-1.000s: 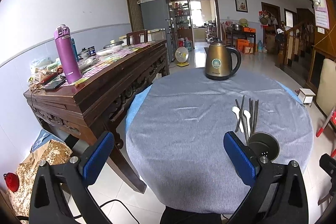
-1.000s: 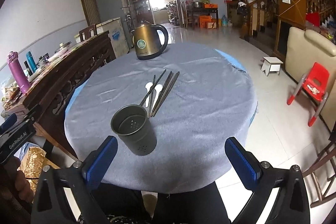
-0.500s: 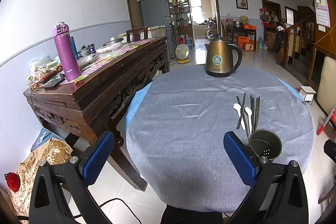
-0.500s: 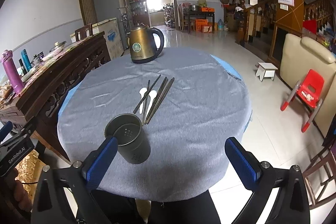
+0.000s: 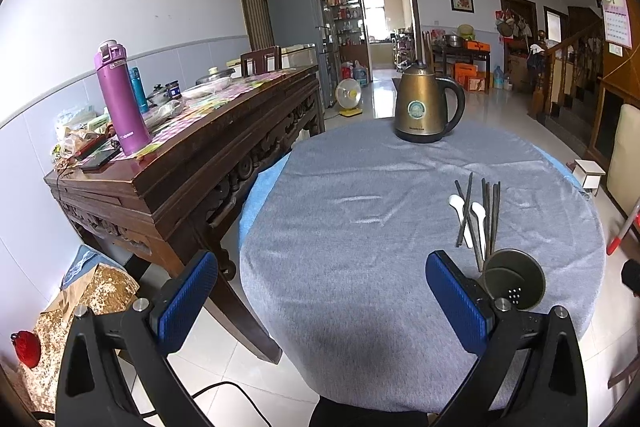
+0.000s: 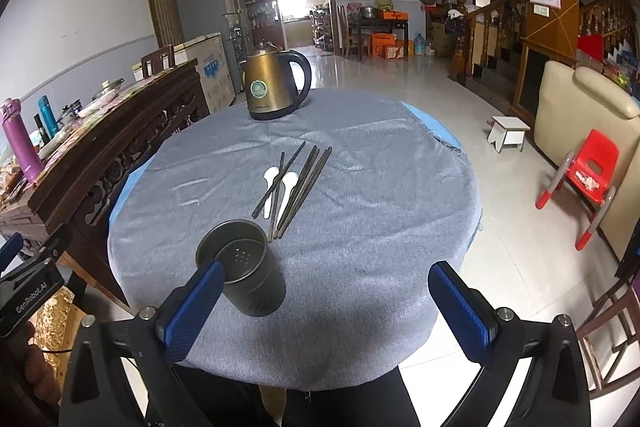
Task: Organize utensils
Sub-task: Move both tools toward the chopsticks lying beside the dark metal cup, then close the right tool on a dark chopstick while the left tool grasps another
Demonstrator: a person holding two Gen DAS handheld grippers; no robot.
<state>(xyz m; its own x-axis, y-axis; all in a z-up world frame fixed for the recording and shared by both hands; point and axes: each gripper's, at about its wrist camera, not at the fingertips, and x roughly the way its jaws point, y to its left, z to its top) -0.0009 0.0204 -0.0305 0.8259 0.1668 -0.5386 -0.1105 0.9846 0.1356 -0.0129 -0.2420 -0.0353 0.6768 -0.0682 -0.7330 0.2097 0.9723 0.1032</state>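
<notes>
Both hand-held grippers hang at the near edge of the round counter with their blue-padded fingers spread wide and nothing between them: the left hand-held gripper and the right hand-held gripper.

On the grey cloth, a dark metal utensil holder stands upright near the edge. In the right wrist view the left blue pad overlaps its near rim; in the left wrist view the right finger hides part of its side, so only its mouth and perforated bottom show.

Just beyond the holder lie the dark chopsticks, loosely fanned, with two white spoons among them. One chopstick crosses a spoon, and the spoon handles are partly covered. How many chopsticks there are is hard to count.

A bronze kettle stands at the far side of the counter. A wooden sideboard beside it carries a purple bottle and clutter too small to make out.
</notes>
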